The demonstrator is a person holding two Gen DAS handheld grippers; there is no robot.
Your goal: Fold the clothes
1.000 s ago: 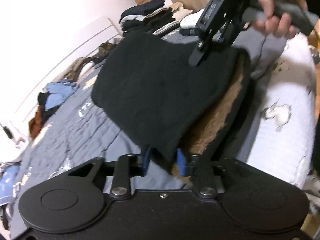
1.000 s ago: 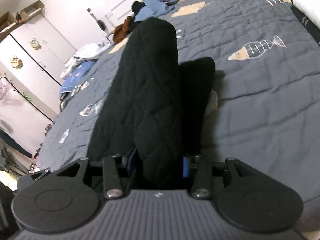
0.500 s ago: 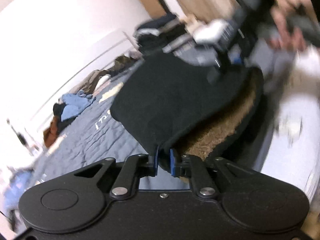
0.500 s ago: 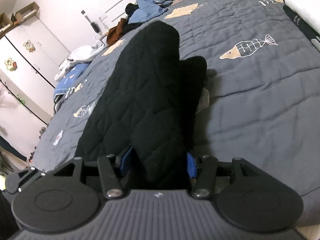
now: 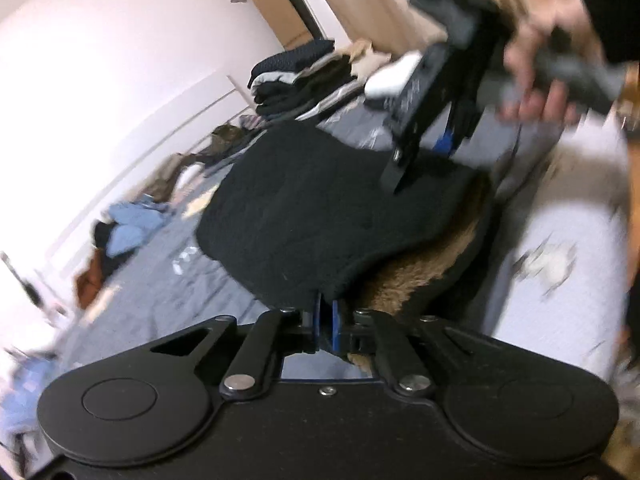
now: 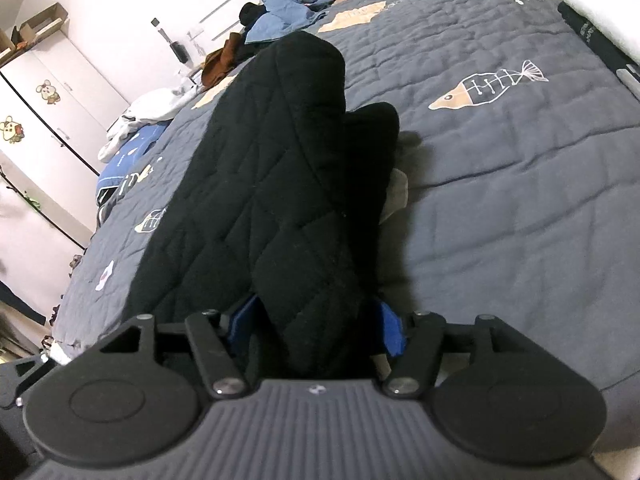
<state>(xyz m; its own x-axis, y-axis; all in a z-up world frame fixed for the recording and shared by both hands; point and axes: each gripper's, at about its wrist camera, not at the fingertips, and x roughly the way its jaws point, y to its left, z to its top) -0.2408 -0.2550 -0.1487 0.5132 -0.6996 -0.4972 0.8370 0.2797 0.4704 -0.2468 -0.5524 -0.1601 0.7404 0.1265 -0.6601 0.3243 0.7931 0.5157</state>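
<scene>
A black quilted garment (image 5: 320, 208) with a brown fleece lining (image 5: 404, 280) lies folded on the grey bed quilt (image 6: 500, 200). My left gripper (image 5: 327, 312) is shut on the garment's near black edge. In the right wrist view the same garment (image 6: 280, 160) runs away from me between the blue pads (image 6: 390, 332) of my right gripper (image 6: 316, 324). Its jaws are opening, and the pads stand a little off the cloth. The left wrist view shows the right gripper (image 5: 424, 160) over the garment's far end, held by a person's hand (image 5: 540, 60).
A stack of folded clothes (image 5: 296, 76) sits at the far end of the bed. Loose blue and brown clothes (image 6: 288, 12) lie along the wall side. A white folded item (image 6: 600, 8) is at the right edge. A white wardrobe (image 6: 40, 92) stands beyond the bed.
The left jaws have closed onto the garment's near edge and lifted it slightly. The right jaws have spread wider around the cloth.
</scene>
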